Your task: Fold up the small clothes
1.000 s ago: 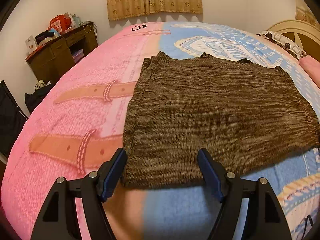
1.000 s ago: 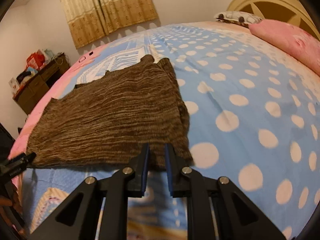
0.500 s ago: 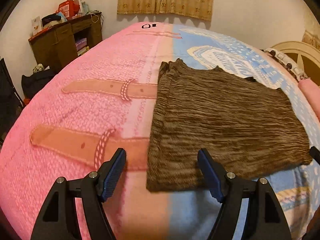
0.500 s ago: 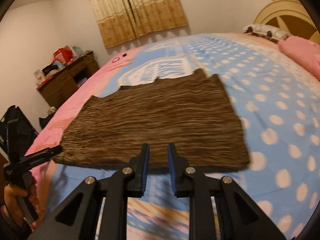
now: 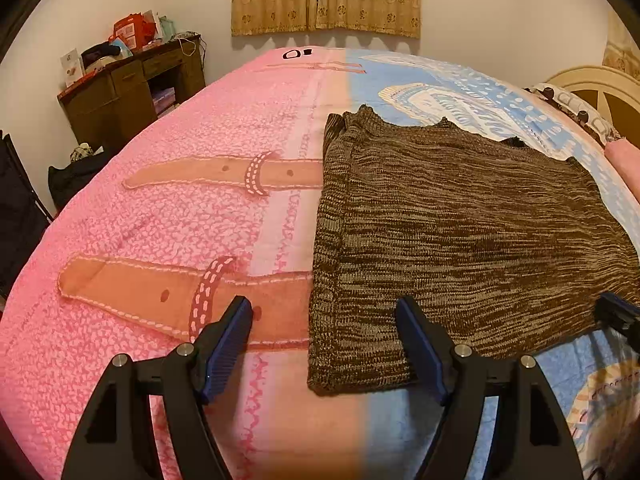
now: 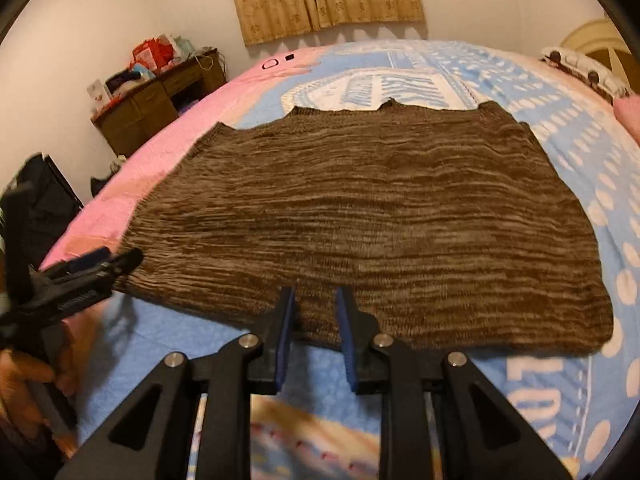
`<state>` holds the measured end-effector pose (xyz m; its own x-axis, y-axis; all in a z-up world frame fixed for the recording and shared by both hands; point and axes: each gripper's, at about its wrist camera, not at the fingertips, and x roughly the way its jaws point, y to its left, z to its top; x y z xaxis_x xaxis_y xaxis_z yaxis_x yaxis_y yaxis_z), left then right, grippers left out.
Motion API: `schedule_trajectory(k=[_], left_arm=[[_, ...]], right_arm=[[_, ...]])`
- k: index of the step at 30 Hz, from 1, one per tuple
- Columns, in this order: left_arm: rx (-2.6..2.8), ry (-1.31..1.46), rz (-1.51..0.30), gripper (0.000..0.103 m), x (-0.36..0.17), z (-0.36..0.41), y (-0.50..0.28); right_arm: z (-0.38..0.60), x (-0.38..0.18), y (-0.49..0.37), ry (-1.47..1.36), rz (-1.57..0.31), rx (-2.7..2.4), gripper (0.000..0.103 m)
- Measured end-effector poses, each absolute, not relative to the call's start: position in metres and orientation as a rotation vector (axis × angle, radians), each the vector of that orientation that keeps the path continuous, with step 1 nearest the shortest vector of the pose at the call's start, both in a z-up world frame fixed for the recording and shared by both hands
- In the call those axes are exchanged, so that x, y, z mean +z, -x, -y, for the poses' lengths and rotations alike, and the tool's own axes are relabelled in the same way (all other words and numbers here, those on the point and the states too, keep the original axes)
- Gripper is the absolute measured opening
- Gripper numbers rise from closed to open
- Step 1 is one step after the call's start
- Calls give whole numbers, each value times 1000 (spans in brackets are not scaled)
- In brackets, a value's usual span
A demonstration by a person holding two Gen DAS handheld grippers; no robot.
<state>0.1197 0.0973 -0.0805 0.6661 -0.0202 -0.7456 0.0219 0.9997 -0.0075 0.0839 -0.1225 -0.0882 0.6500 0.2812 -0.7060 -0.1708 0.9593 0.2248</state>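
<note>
A brown knitted garment point(image 5: 460, 220) lies flat on the bed, and the right wrist view shows it point(image 6: 380, 208) spread wide. My left gripper point(image 5: 322, 308) hangs open over its near left corner, with the corner between the wide-apart fingers and no pad touching it. In the right wrist view the left gripper point(image 6: 100, 264) appears at the garment's left edge. My right gripper point(image 6: 316, 294) is over the middle of the near hem. Its jaws are opening, with a narrow gap and no cloth pinched. Its tip point(image 5: 616, 312) shows at the right edge of the left wrist view.
The bedspread is pink point(image 5: 180, 200) on the left and blue with white dots point(image 6: 600, 184) on the right. A cluttered wooden desk point(image 5: 132, 92) stands by the far left wall. Pillows and a headboard point(image 5: 592, 88) are at the right. A hand point(image 6: 24, 388) holds the left gripper.
The right gripper has swung left along the hem from the garment's right corner to its middle, and its jaws have parted a little. The left gripper shifted slightly left, still open.
</note>
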Motion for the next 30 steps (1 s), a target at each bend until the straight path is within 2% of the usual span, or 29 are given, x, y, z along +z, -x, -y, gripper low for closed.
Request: schedule_trajectory(k=[1,3,4,5,20,30], left_arm=[[-21,0,-843,75,-80,-97,-120],[-13,-1,-844,75,-80,-97,-118],[-10,-2,-845,75,-79,-97,-117],[-5,-4,-847,75,-79,-96,-115],[-3,27,-855,75,-70,-93,-105],[-43,188,-805,75,-75,-113,-98]], right_arm=[[126,-84,-79,-153,-808,262,29],[131,-76,-67,-159,-771,253,41],[131,-73,-63,-165,-757,249,50],[132,-69,-58,-176,-742,247,52],[126,-61,-38,-199,-716,256,52],[124,-65,-40,-212,-730,268,52]])
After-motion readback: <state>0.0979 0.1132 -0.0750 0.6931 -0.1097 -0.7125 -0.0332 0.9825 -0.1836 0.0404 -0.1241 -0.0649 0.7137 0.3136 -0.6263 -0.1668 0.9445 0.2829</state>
